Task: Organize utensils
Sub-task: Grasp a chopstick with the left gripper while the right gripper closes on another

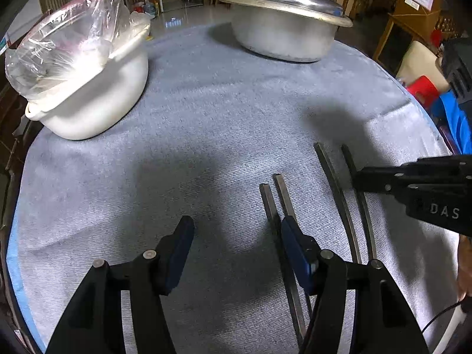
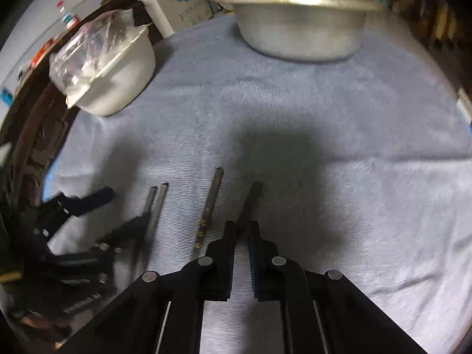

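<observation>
While the left tongs (image 1: 236,253) gape empty beside one chopstick pair (image 1: 275,203), the right tongs (image 2: 242,227) pinch the outermost chopstick (image 2: 250,200), its length pointing straight ahead.

On the cloth (image 1: 206,124) covering the table, you are looking at two vessels at the far side: the bowl (image 1: 97,103) is sitting far left, with a plastic bag (image 1: 65,47) lying in it, and the lidded pot (image 1: 283,35) is standing far right, well apart from the bowl. Four chopsticks are lying on the near right part of the cloth, running near to far. The left pair (image 1: 273,203) is lying side by side, almost touching; the right pair (image 1: 339,194) is lying just beside it, its two sticks slightly apart. Your left gripper (image 1: 236,233) is sitting left of the sticks; your right gripper (image 2: 242,230) is closing around the rightmost stick (image 2: 250,197).
</observation>
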`<state>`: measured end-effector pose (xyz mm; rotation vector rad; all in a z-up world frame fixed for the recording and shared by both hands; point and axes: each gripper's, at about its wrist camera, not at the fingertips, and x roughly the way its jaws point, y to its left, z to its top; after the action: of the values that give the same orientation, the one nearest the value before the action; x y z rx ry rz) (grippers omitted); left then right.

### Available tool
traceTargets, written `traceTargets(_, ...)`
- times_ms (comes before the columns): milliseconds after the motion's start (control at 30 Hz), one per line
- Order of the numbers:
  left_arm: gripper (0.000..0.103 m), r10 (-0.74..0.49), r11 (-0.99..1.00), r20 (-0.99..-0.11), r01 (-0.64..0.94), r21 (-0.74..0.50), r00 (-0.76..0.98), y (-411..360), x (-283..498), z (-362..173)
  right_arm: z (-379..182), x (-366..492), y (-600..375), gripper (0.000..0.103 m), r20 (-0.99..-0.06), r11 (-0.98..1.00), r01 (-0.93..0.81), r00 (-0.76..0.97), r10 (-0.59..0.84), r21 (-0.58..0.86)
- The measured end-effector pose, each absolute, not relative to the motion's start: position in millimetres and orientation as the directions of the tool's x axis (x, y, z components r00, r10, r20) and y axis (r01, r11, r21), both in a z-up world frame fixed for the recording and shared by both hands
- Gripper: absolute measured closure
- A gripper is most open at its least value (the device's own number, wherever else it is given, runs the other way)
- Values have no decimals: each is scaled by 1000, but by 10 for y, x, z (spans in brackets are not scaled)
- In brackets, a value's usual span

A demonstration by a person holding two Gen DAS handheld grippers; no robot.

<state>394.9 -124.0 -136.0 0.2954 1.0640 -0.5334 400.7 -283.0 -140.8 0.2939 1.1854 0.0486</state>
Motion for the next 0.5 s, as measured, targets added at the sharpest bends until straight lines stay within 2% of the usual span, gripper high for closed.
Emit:
traceTargets(100,40,-226,822,-888,568,47,401,-1335,3877,-1432,-1388,4002,-2739,90,-908,976,91,392,149,199)
traceTargets(167,41,-213,825,-895,562,50,392,-1342,3898,-1451,-1410,4016,-2673,91,-913,981,81,386,134,178)
traceTargets(300,51,-198,831,-905,553,48,376,-1239,3951,-1443,-1427,3998,-2679,92,-922,990,63,375,96,128)
traceTargets(467,51,-195,852,-918,523,15,344,-1169,4023,-1460,-1419,4047,-2813,92,-941,979,149,329,85,140)
traceTargets(500,48,-191,857,-920,515,14,342,-1191,4039,-1466,-1427,4093,-2789,88,-945,979,158,317,74,130)
